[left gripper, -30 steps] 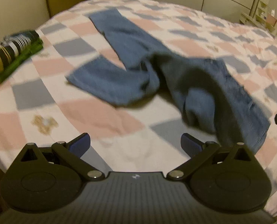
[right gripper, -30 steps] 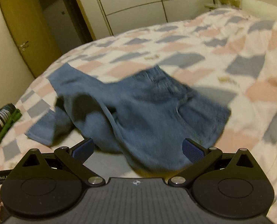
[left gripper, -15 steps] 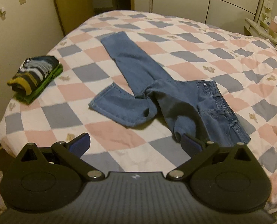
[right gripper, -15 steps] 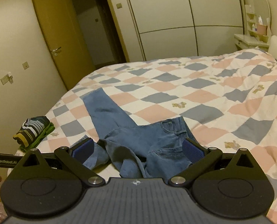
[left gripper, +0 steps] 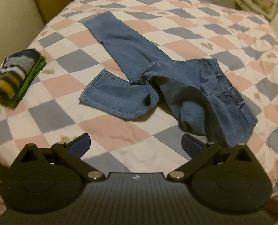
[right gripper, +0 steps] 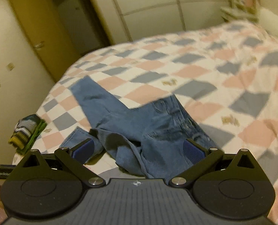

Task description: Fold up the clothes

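A pair of blue jeans [left gripper: 157,86] lies crumpled on the checkered bedspread [left gripper: 110,131]. One leg stretches toward the far left; the other is bent back toward me, and the waist lies at the right. My left gripper [left gripper: 136,144] is open and empty above the bed's near edge, short of the jeans. In the right wrist view the jeans [right gripper: 139,129] lie just ahead. My right gripper [right gripper: 138,151] is open and empty, held above the bunched middle of the jeans.
A folded striped and green stack of clothes [left gripper: 17,76] sits at the bed's left edge, also in the right wrist view [right gripper: 27,131]. A wooden door [right gripper: 37,31] and white wardrobe [right gripper: 157,9] stand behind the bed. A shelf [left gripper: 258,1] is at far right.
Both grippers pulled back and up from the jeans, then came closer again. The jeans stay released on the bed. Both stay open.
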Demonstrator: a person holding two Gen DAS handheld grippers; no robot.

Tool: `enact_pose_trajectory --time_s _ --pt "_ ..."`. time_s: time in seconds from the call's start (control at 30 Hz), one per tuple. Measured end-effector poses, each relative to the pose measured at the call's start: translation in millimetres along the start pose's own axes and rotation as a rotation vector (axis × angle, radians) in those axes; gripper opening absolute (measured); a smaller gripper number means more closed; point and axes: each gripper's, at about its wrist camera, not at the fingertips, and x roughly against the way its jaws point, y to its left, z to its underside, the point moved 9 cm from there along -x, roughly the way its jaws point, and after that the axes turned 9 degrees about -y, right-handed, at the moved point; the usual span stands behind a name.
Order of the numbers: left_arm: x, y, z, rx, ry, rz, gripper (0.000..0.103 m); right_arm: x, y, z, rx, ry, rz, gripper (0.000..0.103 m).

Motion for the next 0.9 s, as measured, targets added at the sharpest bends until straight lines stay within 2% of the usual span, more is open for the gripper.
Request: enact_pose_trajectory --time_s 0.27,0.4,0.6,0.77,0.9 --pt "-70 5 -8 -0.147 0.05 0.122 0.099 -35 -29 35 -0.247 0.056 0.147 0.103" --pt "-104 -4 4 -0.17 0.145 0.156 0.097 -39 -47 62 -0.328 0.095 0.206 0.102" --pt "-134 -17 9 -0.185 0.159 0.138 0.097 -55 -74 81 -0.373 0.157 0.243 0.101" --pt "-161 -20 12 -0.158 0.147 0.088 0.094 -85 -107 89 -0.425 0.23 0.226 0.084" --pt "-194 -18 13 -0.133 0.161 0.023 0.09 -107 -134 91 -0.459 0.252 0.211 0.083"
